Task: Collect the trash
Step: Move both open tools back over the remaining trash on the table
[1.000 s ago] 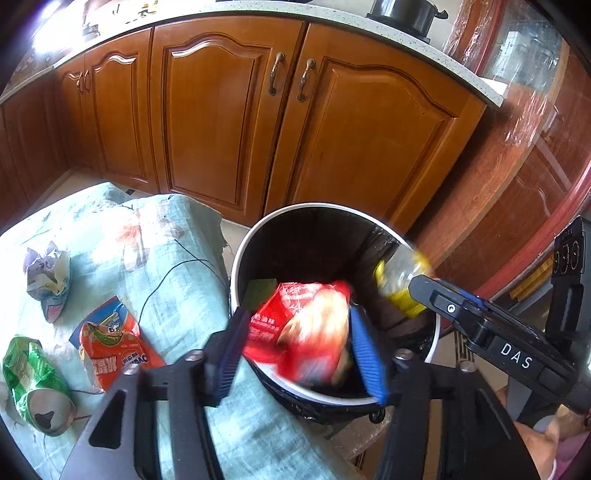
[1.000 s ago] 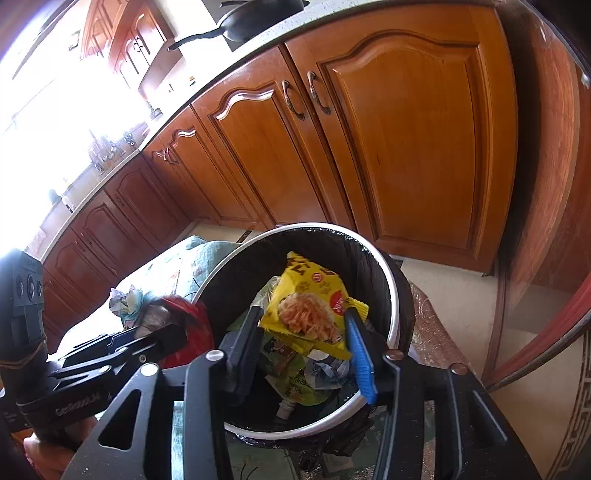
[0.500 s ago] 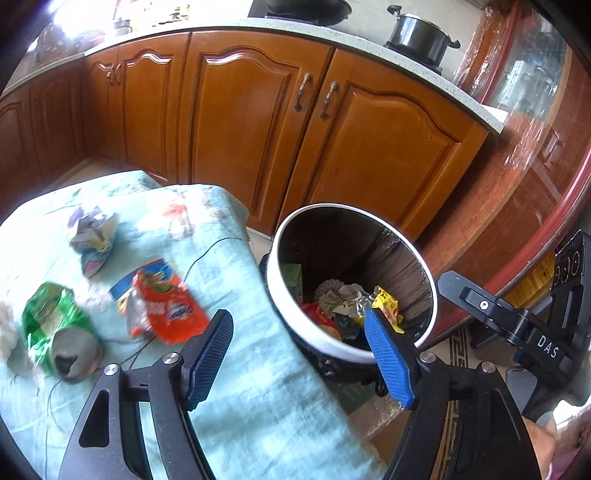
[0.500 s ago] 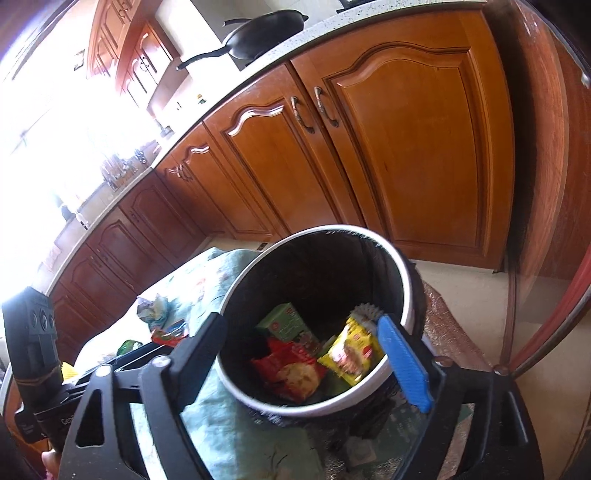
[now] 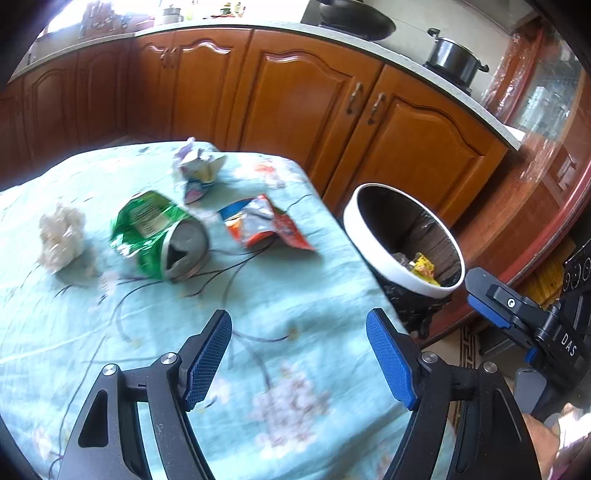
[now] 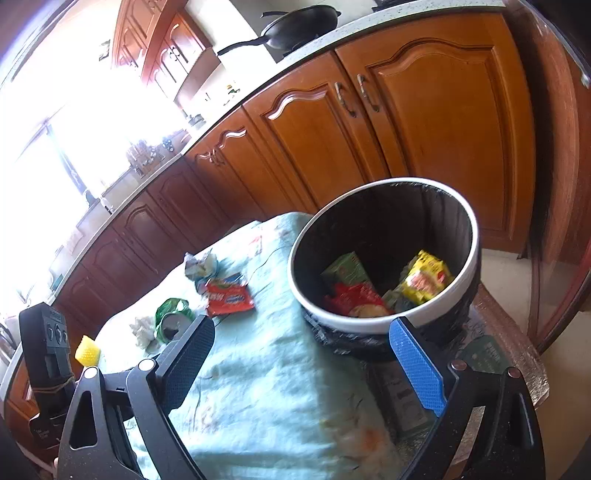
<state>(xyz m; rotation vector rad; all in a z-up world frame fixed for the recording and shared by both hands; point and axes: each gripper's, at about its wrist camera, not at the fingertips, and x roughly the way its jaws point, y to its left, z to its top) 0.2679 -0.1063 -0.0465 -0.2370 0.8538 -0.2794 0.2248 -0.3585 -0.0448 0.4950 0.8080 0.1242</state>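
A white-rimmed black bin (image 5: pixel 430 290) (image 6: pixel 373 321) stands beside the table and holds red, yellow and green wrappers (image 6: pixel 424 280). On the pale green cloth lie a green crushed bag (image 5: pixel 159 232), a red and blue wrapper (image 5: pixel 266 225), a crumpled pale wrapper (image 5: pixel 199 168) and a white tissue ball (image 5: pixel 61 236). My left gripper (image 5: pixel 299 358) is open and empty above the cloth, in front of the trash. My right gripper (image 6: pixel 306 354) is open and empty, just before the bin.
Brown wooden cabinets (image 5: pixel 295 103) with a light counter run behind the table and bin. A black pot (image 5: pixel 454 55) and a pan (image 6: pixel 299 26) sit on the counter. The table's right edge (image 5: pixel 354 258) touches the bin. A glass-fronted cupboard (image 5: pixel 546 122) stands at right.
Both grippers let go of their wrappers into the bin, opened, and pulled back. The left one has swung left over the table toward the remaining trash.
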